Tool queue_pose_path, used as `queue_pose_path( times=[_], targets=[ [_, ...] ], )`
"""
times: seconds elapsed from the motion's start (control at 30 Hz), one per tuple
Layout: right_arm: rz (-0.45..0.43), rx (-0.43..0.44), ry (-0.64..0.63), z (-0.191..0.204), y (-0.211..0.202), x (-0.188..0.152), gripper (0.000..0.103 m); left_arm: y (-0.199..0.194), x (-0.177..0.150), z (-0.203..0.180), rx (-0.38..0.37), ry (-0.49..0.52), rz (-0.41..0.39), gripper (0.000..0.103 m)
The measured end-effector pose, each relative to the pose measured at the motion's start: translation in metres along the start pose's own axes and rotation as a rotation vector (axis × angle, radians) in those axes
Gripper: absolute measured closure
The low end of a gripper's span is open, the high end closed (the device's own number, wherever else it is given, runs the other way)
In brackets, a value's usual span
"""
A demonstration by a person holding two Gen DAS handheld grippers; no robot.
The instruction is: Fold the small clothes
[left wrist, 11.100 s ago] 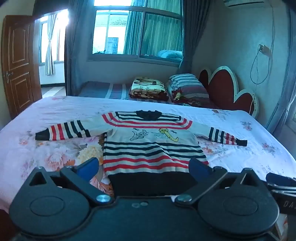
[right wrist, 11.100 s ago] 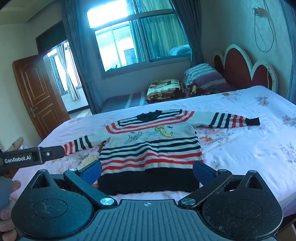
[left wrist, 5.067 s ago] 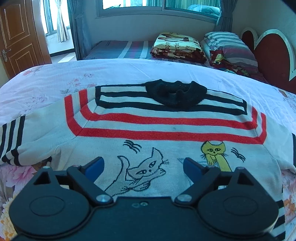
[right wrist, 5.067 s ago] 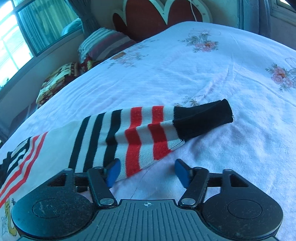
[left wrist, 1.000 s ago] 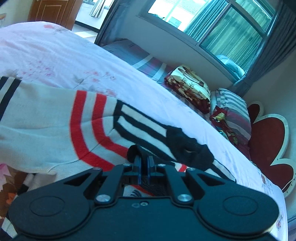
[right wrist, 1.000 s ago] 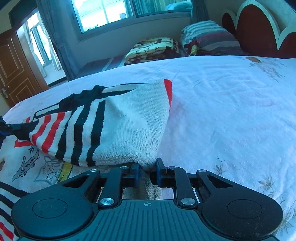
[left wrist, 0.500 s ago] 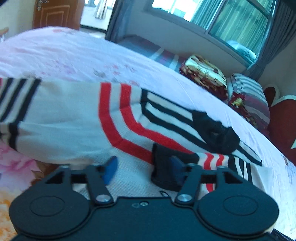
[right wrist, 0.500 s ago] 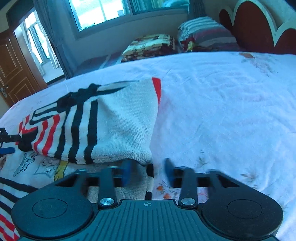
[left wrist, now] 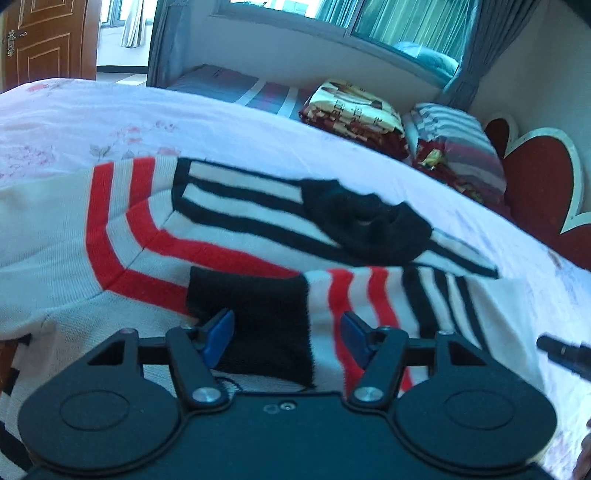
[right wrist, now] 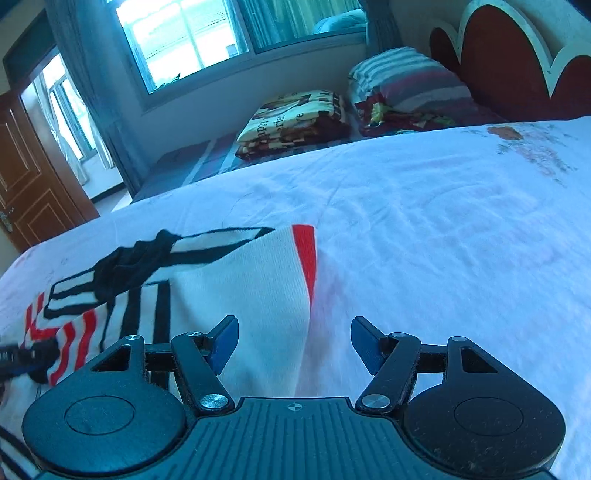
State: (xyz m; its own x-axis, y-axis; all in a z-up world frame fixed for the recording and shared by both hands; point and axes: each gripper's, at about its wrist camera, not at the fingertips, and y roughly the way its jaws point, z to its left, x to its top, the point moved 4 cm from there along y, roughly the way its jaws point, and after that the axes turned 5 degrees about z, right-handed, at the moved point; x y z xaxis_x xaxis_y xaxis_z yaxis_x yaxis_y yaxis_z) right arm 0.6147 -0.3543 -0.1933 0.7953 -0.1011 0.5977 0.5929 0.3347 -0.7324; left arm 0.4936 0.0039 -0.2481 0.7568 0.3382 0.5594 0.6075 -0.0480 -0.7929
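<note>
Nearest the left wrist camera, the left gripper (left wrist: 286, 326) was seen with its blue pads spread apart; its jaws had just been closing slightly, and nothing was pinched, though the black cuff (left wrist: 258, 314) of the folded-in sleeve (left wrist: 388, 306) lay on the fabric between and below them. The sleeve was laid flat across the chest of the striped sweater (left wrist: 122, 236), its red and black bands running toward the right of that view. Beyond it the black collar (left wrist: 364, 225) was seen, bunched, with the pink floral bedspread (left wrist: 221, 122) past it.

In the right wrist view, the right gripper (right wrist: 293, 341) was likewise found parted and empty, its jaws having just been opening; the folded shoulder edge of the sweater (right wrist: 258, 280) lay under the left finger (right wrist: 223, 341), bare bedspread (right wrist: 424, 240) under the other. The tip of the left gripper (right wrist: 33, 356) was seen at the left edge, over the sweater.

Farther off, a folded blanket (right wrist: 295, 122) and a striped pillow (right wrist: 406, 81) were stacked by the red headboard (right wrist: 517, 55), under the window (right wrist: 192, 33). A wooden door (right wrist: 22, 177) was seen at far left.
</note>
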Motion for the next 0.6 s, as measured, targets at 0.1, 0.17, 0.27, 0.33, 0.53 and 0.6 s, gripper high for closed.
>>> queue_pose_path(
  times=[0.1, 0.17, 0.27, 0.33, 0.53, 0.6],
  targets=[
    [0.012, 0.023, 0.072, -0.011, 0.022, 0.014, 0.044, 0.000, -0.007, -0.003, 0.023, 0.055, -0.012, 0.041],
    [0.028, 0.039, 0.096, -0.014, 0.034, 0.021, 0.062, -0.002, -0.008, -0.003, 0.025, 0.053, -0.017, 0.041],
    [0.032, 0.047, 0.079, -0.011, 0.045, 0.030, 0.070, -0.002, -0.008, -0.004, 0.030, 0.054, -0.016, 0.041],
    [0.031, 0.029, 0.057, -0.010, 0.047, 0.034, 0.082, -0.002, -0.008, -0.004, 0.031, 0.059, -0.015, 0.041],
    [-0.033, -0.086, -0.090, -0.006, 0.045, 0.023, 0.090, -0.003, -0.004, -0.009, 0.052, 0.066, 0.001, 0.041],
    [-0.023, -0.074, -0.068, -0.007, 0.045, 0.026, 0.090, -0.003, -0.003, -0.010, 0.058, 0.073, 0.008, 0.041]
  ],
)
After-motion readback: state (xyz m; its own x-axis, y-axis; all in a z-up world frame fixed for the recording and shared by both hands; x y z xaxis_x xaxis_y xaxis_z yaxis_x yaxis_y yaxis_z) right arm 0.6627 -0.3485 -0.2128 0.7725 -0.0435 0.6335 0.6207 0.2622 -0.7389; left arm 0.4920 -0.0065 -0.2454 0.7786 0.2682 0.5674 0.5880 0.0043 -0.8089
